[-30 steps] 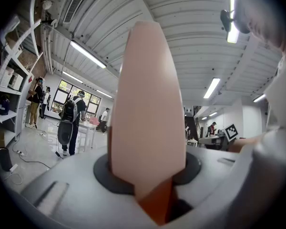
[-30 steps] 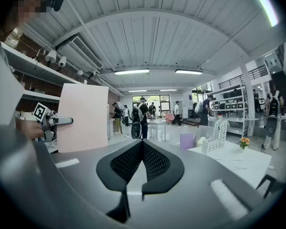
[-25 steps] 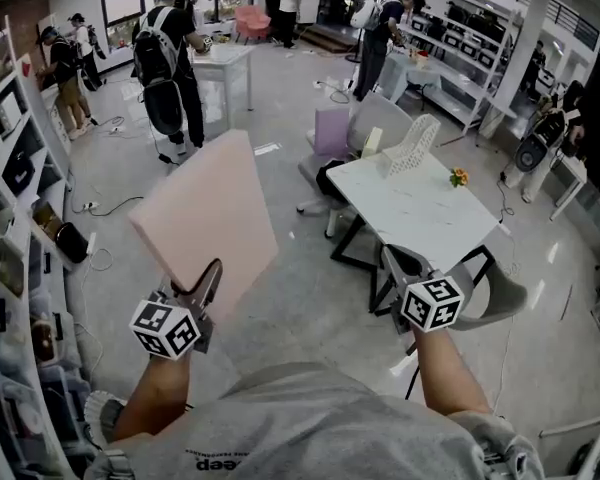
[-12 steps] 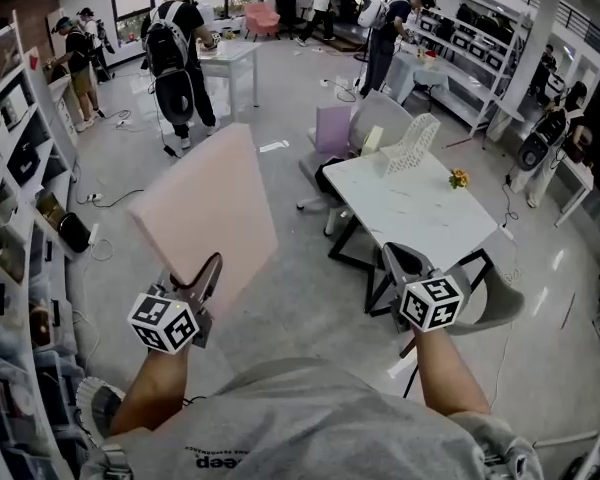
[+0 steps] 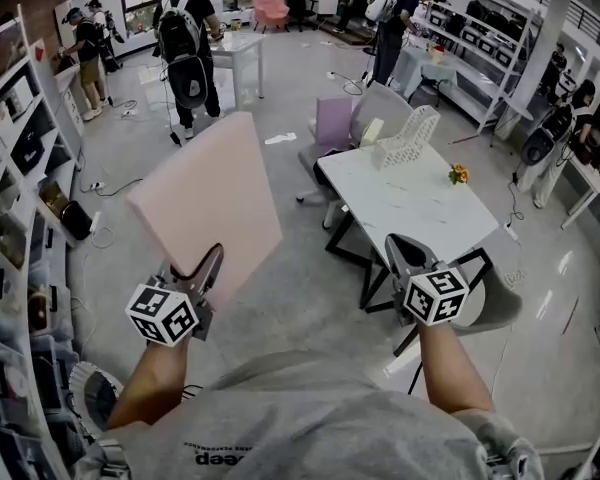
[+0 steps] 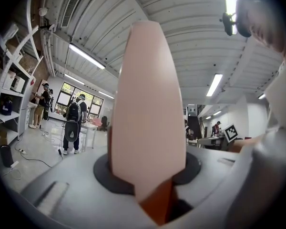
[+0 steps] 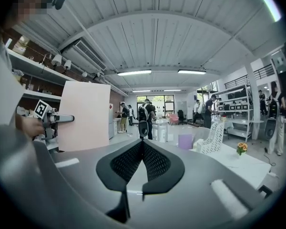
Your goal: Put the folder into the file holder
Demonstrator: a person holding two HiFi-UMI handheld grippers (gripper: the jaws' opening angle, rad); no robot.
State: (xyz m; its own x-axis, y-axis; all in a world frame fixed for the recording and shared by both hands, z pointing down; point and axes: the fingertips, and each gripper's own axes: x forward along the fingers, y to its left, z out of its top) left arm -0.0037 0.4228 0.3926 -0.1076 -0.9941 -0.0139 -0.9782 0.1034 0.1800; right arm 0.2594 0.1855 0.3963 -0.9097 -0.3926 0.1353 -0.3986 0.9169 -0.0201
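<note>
Folder [image 5: 205, 203] clamped in your left gripper [image 5: 202, 273], held aloft well apart from the table [image 5: 420, 218]. Right gripper [image 5: 405, 256] jaws together, empty. File holder [image 5: 408, 140] stands on the table; approach and insertion remain, in my judgement.

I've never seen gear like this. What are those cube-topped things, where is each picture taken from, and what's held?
No robot: a person holds a two-jaw gripper in each hand. One picture comes from a camera on the person's head, looking down; the other two come from cameras on the grippers. The left gripper is clamped on a pale pink flat folder. The right gripper is shut and empty. Ahead, a white table carries a white lattice file holder and small orange flowers.
</note>
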